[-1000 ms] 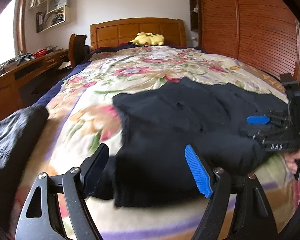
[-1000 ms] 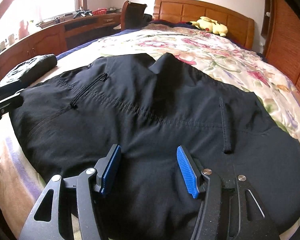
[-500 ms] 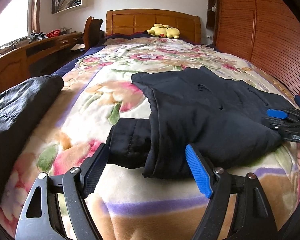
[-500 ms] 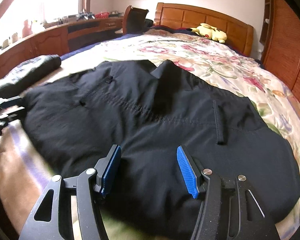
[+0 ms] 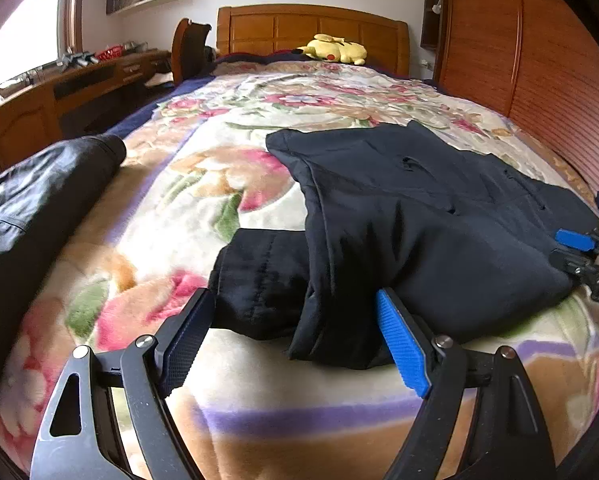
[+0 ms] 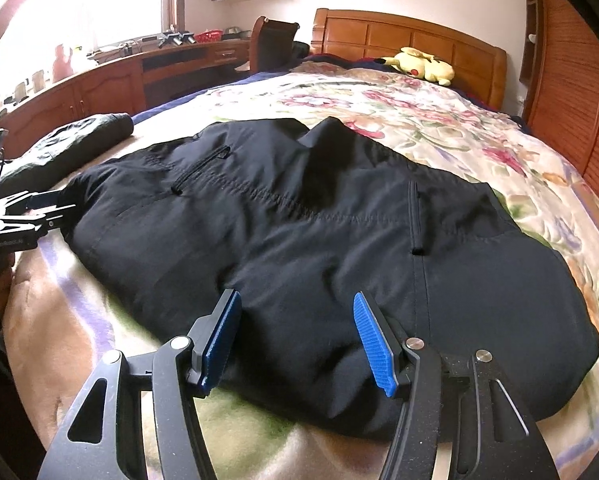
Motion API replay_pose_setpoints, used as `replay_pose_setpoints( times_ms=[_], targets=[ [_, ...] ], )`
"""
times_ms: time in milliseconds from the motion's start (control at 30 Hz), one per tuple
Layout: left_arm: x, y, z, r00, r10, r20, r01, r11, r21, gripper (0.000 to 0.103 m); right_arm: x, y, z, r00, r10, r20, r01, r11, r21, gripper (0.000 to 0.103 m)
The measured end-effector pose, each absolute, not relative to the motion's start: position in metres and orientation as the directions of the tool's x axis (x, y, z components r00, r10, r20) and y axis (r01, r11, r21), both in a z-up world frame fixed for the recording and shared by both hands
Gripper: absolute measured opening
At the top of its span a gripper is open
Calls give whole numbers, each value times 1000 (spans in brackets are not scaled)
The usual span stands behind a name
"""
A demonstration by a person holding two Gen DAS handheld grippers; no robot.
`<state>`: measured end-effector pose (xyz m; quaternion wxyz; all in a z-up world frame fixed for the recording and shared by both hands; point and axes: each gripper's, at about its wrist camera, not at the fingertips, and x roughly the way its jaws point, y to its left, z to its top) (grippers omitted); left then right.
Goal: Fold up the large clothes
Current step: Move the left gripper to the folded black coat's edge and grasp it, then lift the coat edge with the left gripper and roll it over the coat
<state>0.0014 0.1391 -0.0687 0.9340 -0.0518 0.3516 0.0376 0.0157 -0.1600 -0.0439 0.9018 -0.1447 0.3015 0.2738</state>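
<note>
Left gripper [image 5: 295,336] dropped, fingers wider, both pairs open over black jacket [image 6: 319,240], cuff left-view only

2 dark garments [image 6: 319,240] [image 5: 31,216], 1 plush toy [image 5: 335,49], 2 tools [image 5: 295,336] [image 6: 295,336].

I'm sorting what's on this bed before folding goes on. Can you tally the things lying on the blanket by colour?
Black: 2, the jacket spread in the middle and the rolled garment near the bed's edge by the desk.
Yellow: 1, the plush toy by the headboard.
Total: 3 things on the floral blanket.
</note>
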Motion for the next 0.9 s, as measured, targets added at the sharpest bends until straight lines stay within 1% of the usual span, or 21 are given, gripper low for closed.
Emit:
replay_pose_setpoints(
  times_ms=[100, 167, 200, 267, 300, 367, 467, 600, 767, 900],
  targets=[
    [2, 143, -69, 742, -9, -671, -101, 987, -126, 78, 16, -157, -44, 672, 400, -623, -577, 810, -103, 61],
    [4, 142, -70, 739, -40, -672, -88, 984, -155, 69, 17, -156, -45, 674, 397, -623, -576, 810, -106, 61],
    [4, 141, -70, 740, -48, -671, -79, 984, -158, 66, 17, -156, -45, 675, 396, -623, -576, 810, -108, 61],
    [4, 136, -70, 741, -60, -669, -64, 985, -160, 52, 16, -156, -45, 676, 397, -621, -576, 810, -110, 61],
    [3, 133, -69, 743, -65, -666, -55, 986, -158, 49, 16, -156, -46, 676, 397, -620, -576, 810, -111, 61],
    [3, 128, -69, 746, -70, -662, -41, 988, -152, 38, 16, -156, -46, 677, 397, -620, -576, 809, -112, 61],
    [1, 123, -65, 758, -63, -649, -31, 991, -131, 29, 16, -157, -46, 679, 395, -619, -576, 809, -115, 61],
    [-3, 121, -62, 774, -55, -631, -27, 993, -119, 26, 16, -156, -47, 679, 396, -619, -576, 809, -114, 62],
    [-4, 122, -60, 779, -58, -624, -28, 992, -127, 26, 17, -158, -47, 673, 400, -622, -579, 808, -107, 62],
    [-6, 119, -57, 784, -45, -619, -27, 994, -106, 26, 19, -158, -48, 671, 398, -626, -580, 808, -107, 64]
  ],
)
